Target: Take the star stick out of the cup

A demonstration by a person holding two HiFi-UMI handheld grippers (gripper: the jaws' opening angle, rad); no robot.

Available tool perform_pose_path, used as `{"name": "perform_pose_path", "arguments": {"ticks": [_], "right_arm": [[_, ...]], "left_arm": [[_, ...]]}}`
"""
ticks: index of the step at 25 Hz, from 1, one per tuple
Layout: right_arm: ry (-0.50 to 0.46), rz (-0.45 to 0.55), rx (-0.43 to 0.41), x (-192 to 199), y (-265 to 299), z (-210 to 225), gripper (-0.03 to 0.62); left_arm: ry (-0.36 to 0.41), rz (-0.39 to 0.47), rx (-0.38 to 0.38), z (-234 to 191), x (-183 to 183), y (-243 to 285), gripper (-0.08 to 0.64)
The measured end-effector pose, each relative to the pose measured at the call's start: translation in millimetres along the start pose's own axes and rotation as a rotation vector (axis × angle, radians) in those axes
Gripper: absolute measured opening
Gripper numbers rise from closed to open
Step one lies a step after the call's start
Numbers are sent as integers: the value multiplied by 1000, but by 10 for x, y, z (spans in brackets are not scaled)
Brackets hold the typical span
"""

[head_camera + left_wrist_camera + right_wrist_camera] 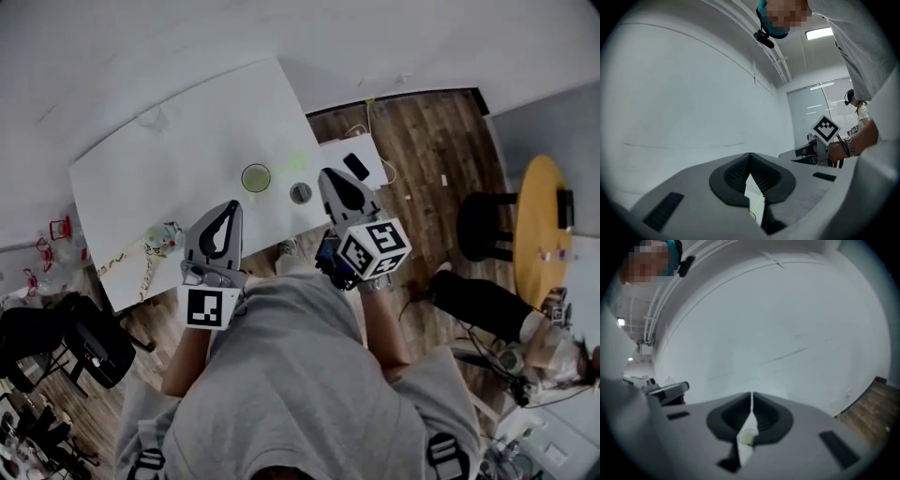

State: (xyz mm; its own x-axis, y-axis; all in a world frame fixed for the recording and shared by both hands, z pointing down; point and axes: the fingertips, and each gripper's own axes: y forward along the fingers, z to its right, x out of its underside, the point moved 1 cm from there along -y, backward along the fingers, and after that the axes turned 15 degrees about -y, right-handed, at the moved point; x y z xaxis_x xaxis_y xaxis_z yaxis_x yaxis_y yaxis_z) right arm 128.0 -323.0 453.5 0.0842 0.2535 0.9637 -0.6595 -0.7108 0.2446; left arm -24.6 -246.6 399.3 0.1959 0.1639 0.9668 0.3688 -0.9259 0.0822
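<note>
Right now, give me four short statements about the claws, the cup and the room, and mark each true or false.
1. The left claw and the right claw are both shut. True.
2. The right claw grips the cup. False: it holds nothing, and the cup stands apart from it on the white table.
3. The cup lies tipped on its side. False: it stands upright, mouth up.
4. A black stool stands on the wood floor. True.

Head view looks steeply down; both gripper views apparently share the cup [255, 177].
</note>
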Motion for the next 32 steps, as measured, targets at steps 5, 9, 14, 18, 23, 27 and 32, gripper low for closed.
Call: {"name": "perform_pose_path", "arguments": {"ticks": [5, 9, 14, 18, 23, 27, 32], "right_arm": [[36, -86, -13, 252, 239, 192, 37], [62, -129, -49, 437, 400, 221, 38], [95, -212, -109, 709, 566, 190, 158], [119, -270, -117, 892, 706, 198, 160], [133, -320, -126, 1041, 831, 187, 150], [142, -342, -132, 1111, 888, 153, 128], [144, -350, -129, 1147, 963, 151, 98]], "left_arm": [[-3, -1, -58, -10, 76, 120, 34], [-9, -9, -97, 8, 127, 148, 34], [-15, -23, -146, 5, 208, 152, 34], [-8, -21, -180, -28, 235, 143, 34], [-18, -29, -229, -89, 268, 101, 34], [-27, -26, -262, -142, 272, 52, 34], [-39, -24, -288, -190, 291, 10, 34]]}}
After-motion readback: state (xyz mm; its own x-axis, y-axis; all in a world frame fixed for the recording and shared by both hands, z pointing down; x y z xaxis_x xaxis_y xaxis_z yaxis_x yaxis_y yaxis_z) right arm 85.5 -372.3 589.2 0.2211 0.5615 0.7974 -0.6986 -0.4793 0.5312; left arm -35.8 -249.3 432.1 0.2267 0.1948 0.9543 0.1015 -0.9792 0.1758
